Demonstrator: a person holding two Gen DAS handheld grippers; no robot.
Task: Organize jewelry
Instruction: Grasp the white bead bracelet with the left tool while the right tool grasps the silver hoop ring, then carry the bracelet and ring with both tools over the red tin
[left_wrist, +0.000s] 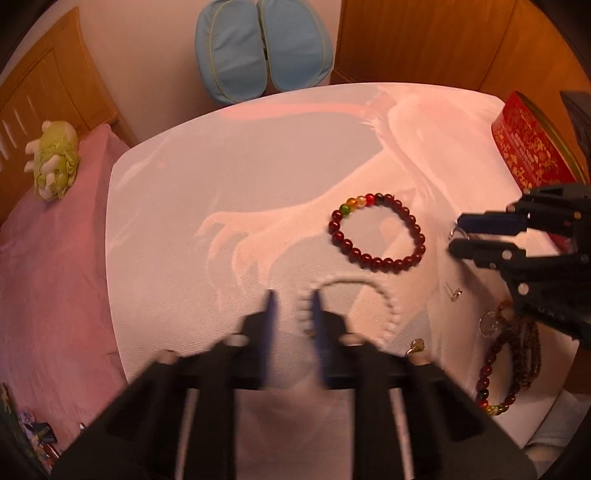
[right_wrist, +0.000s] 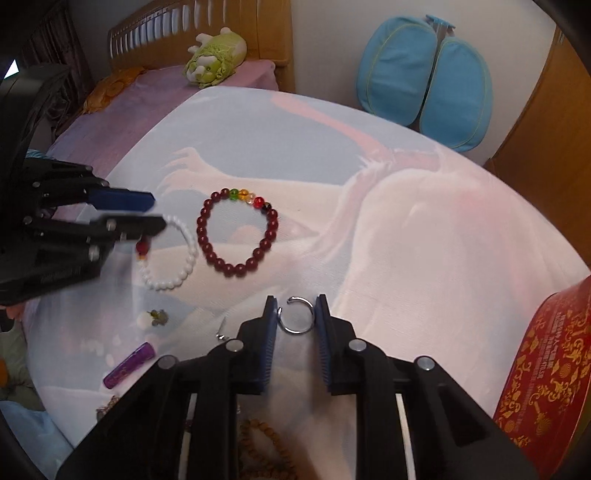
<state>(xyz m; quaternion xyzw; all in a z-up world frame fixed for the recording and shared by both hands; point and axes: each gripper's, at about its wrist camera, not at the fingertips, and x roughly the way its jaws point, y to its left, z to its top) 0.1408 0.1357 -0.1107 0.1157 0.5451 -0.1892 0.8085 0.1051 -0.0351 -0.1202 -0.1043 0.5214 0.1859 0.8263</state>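
Note:
A white bead bracelet (left_wrist: 391, 314) (right_wrist: 184, 273) lies on the pale printed cloth (left_wrist: 221, 166). My left gripper (left_wrist: 293, 295) (right_wrist: 159, 212) points down at its left arc and looks shut on it, though the wrist view is blurred. In the right wrist view the bracelet runs in behind the narrowly spaced fingers. A thin open silver ring (right_wrist: 295, 319) (left_wrist: 456, 232) sits between the blue pads of my right gripper (right_wrist: 296, 297) (left_wrist: 455, 233), which touch it on both sides. A dark red bead bracelet (left_wrist: 376, 263) (right_wrist: 236, 267) lies flat between the two grippers.
A red and gold tin (left_wrist: 528, 147) (right_wrist: 546, 369) stands at the cloth's right edge. Near me lie an ear stud (right_wrist: 221, 328), a small charm (right_wrist: 157, 317), a purple tube (right_wrist: 129, 365), brown bead strands (left_wrist: 524, 350) and another red bracelet (left_wrist: 487, 373). A blue cushion (left_wrist: 262, 48) sits beyond the far edge.

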